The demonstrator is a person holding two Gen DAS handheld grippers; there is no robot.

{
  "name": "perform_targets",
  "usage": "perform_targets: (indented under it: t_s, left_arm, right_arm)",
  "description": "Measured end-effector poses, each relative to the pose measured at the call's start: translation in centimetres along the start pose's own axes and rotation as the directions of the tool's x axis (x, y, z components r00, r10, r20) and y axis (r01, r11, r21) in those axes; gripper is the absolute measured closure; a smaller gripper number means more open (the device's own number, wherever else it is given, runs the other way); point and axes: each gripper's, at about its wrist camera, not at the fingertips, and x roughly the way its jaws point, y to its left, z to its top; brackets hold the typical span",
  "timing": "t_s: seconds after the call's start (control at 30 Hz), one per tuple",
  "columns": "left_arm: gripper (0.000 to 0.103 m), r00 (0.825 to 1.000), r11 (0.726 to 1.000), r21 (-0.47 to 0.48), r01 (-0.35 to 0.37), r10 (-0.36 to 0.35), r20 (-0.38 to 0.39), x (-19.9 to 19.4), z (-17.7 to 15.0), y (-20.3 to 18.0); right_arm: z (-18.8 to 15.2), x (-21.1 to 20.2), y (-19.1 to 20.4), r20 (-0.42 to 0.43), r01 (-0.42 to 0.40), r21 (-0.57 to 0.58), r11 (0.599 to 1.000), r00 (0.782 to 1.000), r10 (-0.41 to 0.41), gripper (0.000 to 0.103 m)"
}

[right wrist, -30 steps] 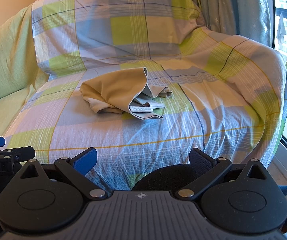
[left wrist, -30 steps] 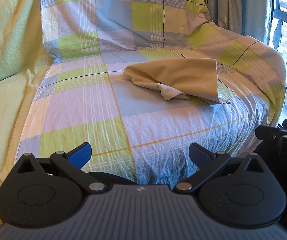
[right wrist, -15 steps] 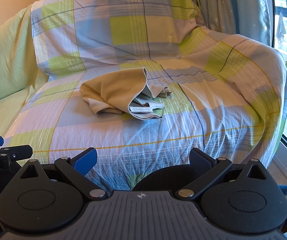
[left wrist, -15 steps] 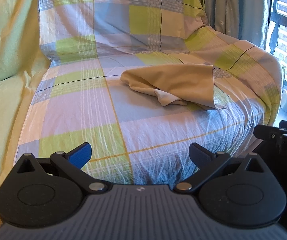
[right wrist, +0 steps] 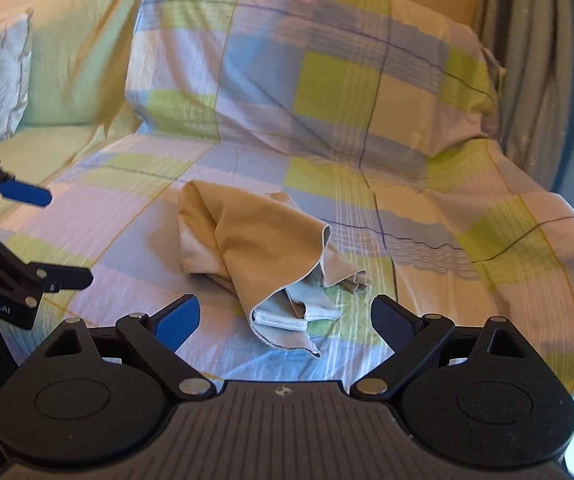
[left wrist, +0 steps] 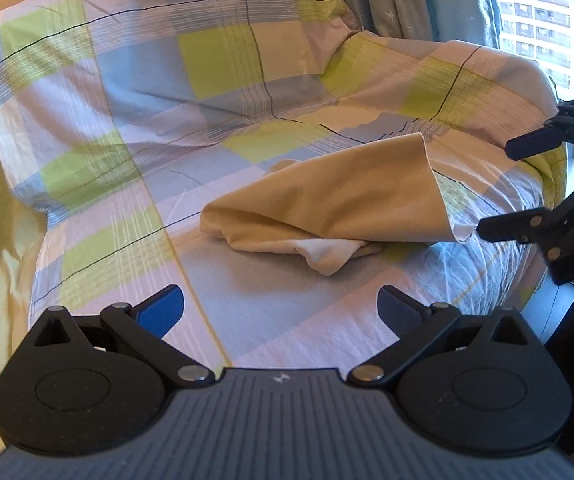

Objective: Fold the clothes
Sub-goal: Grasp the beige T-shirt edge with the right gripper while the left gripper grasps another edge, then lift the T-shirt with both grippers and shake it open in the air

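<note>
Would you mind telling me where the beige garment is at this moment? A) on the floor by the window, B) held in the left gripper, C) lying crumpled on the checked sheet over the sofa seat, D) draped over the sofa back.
C: the beige garment lies in a loose heap on the checked sheet, and both the left gripper and the right gripper are open with nothing gripped.

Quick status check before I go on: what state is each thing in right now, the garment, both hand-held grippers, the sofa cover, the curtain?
Garment: crumpled in a loose heap on the sofa seat, unfolded, nothing gripping it.
Left hand-held gripper: open, empty, short of the garment.
Right hand-held gripper: open, jaws just narrowed slightly, nothing pinched.
Sofa cover: draped over the sofa, wrinkled.
Curtain: hanging beside the sofa.
</note>
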Motion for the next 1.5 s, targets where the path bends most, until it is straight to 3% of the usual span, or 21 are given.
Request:
perform_targets:
  t_s: [0.13, 0.2, 0.27, 0.4, 0.5, 0.6, 0.7, 0.77, 0.87, 1.0, 1.1, 1.2, 1.27, 1.3, 1.4, 1.5]
  left_arm:
    - [0.012, 0.998, 0.996, 0.07, 0.057, -0.057, 0.006, 2.7, 1.0, -0.4]
    - [0.025, 0.996, 0.99, 0.112, 0.089, -0.088, -0.01, 3.9, 1.2, -0.8]
    - [0.028, 0.993, 0.981, 0.15, 0.122, -0.12, -0.017, 4.9, 1.2, -1.2]
    - [0.031, 0.986, 0.964, 0.207, 0.164, -0.168, -0.002, 5.8, 0.7, -2.1]
    - [0.03, 0.984, 0.957, 0.236, 0.17, -0.176, 0.005, 6.1, 0.5, -2.6]
    - [0.027, 0.983, 0.951, 0.256, 0.172, -0.184, 0.024, 5.6, 0.6, -2.7]
    - [0.025, 0.983, 0.946, 0.282, 0.158, -0.177, 0.043, 4.6, 0.2, -2.7]
    - [0.025, 0.984, 0.946, 0.29, 0.148, -0.171, 0.053, 3.9, -0.1, -2.6]
    - [0.025, 0.982, 0.949, 0.283, 0.14, -0.169, 0.08, 2.7, -0.4, -2.4]
    - [0.025, 0.977, 0.956, 0.257, 0.144, -0.179, 0.119, 1.2, -0.5, -2.0]
    - [0.026, 0.973, 0.963, 0.224, 0.148, -0.182, 0.14, 0.4, 0.0, -1.6]
    - [0.027, 0.974, 0.979, 0.16, 0.124, -0.151, 0.17, -0.2, 0.8, -0.8]
    - [0.039, 0.972, 0.988, 0.107, 0.111, -0.13, 0.195, -0.8, 1.4, 0.0]
    - [0.056, 0.972, 0.991, 0.087, 0.099, -0.115, 0.203, -0.9, 1.6, 0.4]
    - [0.094, 0.979, 0.997, 0.033, 0.069, -0.074, 0.192, -0.7, 2.0, 1.7]
    - [0.102, 0.983, 0.998, -0.023, 0.061, -0.056, 0.172, -0.5, 2.1, 3.5]
  right_arm:
    - [-0.2, 3.6, 0.8, -0.074, -0.025, -0.116, 0.993, 0.997, 0.016, 0.018]
    - [-0.6, 4.8, 1.4, -0.098, -0.022, -0.188, 0.982, 0.995, 0.003, 0.021]
    - [-1.1, 5.9, 1.8, -0.109, -0.025, -0.244, 0.969, 0.994, -0.002, 0.028]
    - [-2.2, 8.0, 2.6, -0.145, -0.053, -0.349, 0.935, 0.989, 0.002, 0.05]
    - [-2.1, 8.9, 3.0, -0.141, -0.054, -0.4, 0.915, 0.99, -0.003, 0.074]
    - [-1.3, 9.1, 2.2, -0.151, -0.091, -0.322, 0.942, 0.988, 0.044, 0.098]
    - [0.2, 8.4, 1.0, -0.139, -0.182, -0.154, 0.971, 0.977, 0.161, 0.098]
    - [1.5, 7.9, 0.2, -0.103, -0.247, -0.038, 0.968, 0.965, 0.242, 0.098]
    - [3.6, 6.5, -0.6, -0.019, -0.334, 0.082, 0.939, 0.941, 0.337, 0.098]
    - [6.9, 4.2, -1.3, 0.133, -0.474, 0.186, 0.86, 0.88, 0.456, 0.098]
    - [9.7, 2.8, -1.9, 0.226, -0.539, 0.203, 0.818, 0.838, 0.496, 0.098]
    - [11.9, 3.2, -2.5, 0.266, -0.59, 0.239, 0.771, 0.804, 0.532, 0.098]
    - [13.0, 3.9, -2.4, 0.275, -0.618, 0.271, 0.738, 0.785, 0.556, 0.098]
    - [13.2, 4.3, -2.4, 0.273, -0.632, 0.288, 0.72, 0.775, 0.57, 0.098]
    - [13.1, 5.1, -1.6, 0.254, -0.65, 0.301, 0.698, 0.76, 0.598, 0.098]
    - [12.8, 5.5, -0.6, 0.226, -0.65, 0.299, 0.699, 0.76, 0.61, 0.097]
